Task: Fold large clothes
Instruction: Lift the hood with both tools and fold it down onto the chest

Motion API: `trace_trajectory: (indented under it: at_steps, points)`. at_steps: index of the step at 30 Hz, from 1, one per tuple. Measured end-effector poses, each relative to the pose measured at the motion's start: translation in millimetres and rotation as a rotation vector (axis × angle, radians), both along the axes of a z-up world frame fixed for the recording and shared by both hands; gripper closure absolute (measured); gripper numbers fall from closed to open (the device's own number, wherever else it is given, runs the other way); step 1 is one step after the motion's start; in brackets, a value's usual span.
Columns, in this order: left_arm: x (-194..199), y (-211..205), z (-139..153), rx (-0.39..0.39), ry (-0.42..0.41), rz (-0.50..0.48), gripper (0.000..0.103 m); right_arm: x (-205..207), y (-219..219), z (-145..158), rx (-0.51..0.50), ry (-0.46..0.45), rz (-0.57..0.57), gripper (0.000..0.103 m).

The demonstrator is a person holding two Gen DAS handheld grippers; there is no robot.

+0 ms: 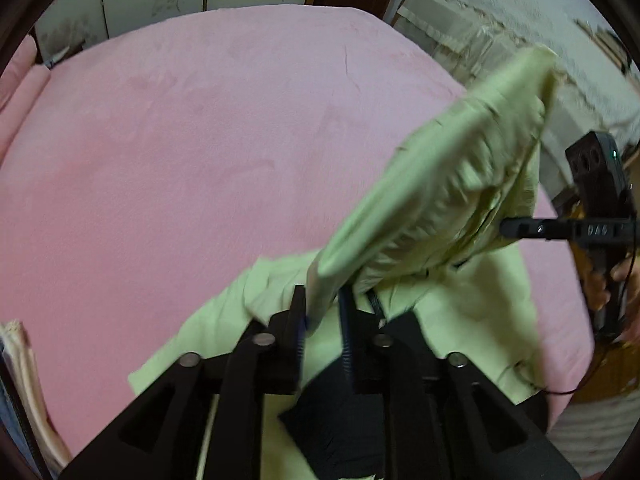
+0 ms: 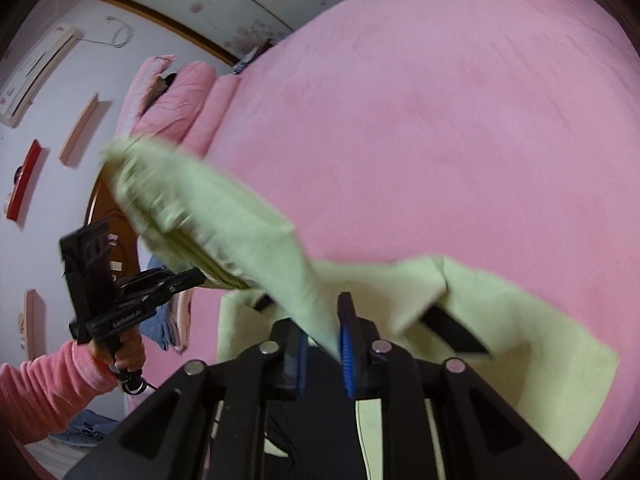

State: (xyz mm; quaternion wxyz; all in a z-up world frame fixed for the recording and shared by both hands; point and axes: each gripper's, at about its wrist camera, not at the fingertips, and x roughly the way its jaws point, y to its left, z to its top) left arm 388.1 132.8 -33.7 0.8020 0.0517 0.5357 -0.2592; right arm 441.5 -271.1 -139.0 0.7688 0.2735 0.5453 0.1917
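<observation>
the pink bed (image 1: 168,152) carries the green garment (image 1: 460,312) at its near edge. a folded band (image 1: 440,184) stretches between the left hand-held gripper (image 1: 322,312) and right hand-held gripper (image 2: 322,332), both slightly parted, cloth between their pads.

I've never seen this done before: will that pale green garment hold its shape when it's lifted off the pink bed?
Probably not. The green garment sags and creases between the left gripper and the right gripper, so it looks floppy. It seems light, rising easily while its remainder trails on the bed.
</observation>
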Motion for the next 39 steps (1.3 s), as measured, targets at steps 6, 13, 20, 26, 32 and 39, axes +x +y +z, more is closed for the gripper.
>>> trace_trajectory:
  at_steps: [6,13,20,26,32,39]
  points:
    - [-45,10,-18,0.095,0.049,0.050,0.053,-54,-12,-29,-0.054,0.138,-0.053,0.056]
    - [-86,50,-31,0.182,0.184,0.101,0.046,-110,-21,-37,-0.197,0.249,-0.038,0.052]
    - [-117,25,-28,0.040,0.203,0.193,0.041,-117,12,-10,-0.056,0.110,-0.100,0.052]
    - [-97,-2,-83,-0.036,0.357,0.338,0.090,-95,81,-53,0.077,0.134,-0.028,0.099]
    - [-89,-1,-132,0.103,0.441,0.365,0.091,-80,101,-95,-0.125,0.185,0.043,0.100]
    - [-89,18,-141,0.094,0.516,0.382,0.091,-93,-17,-87,-0.339,0.216,-0.429,0.103]
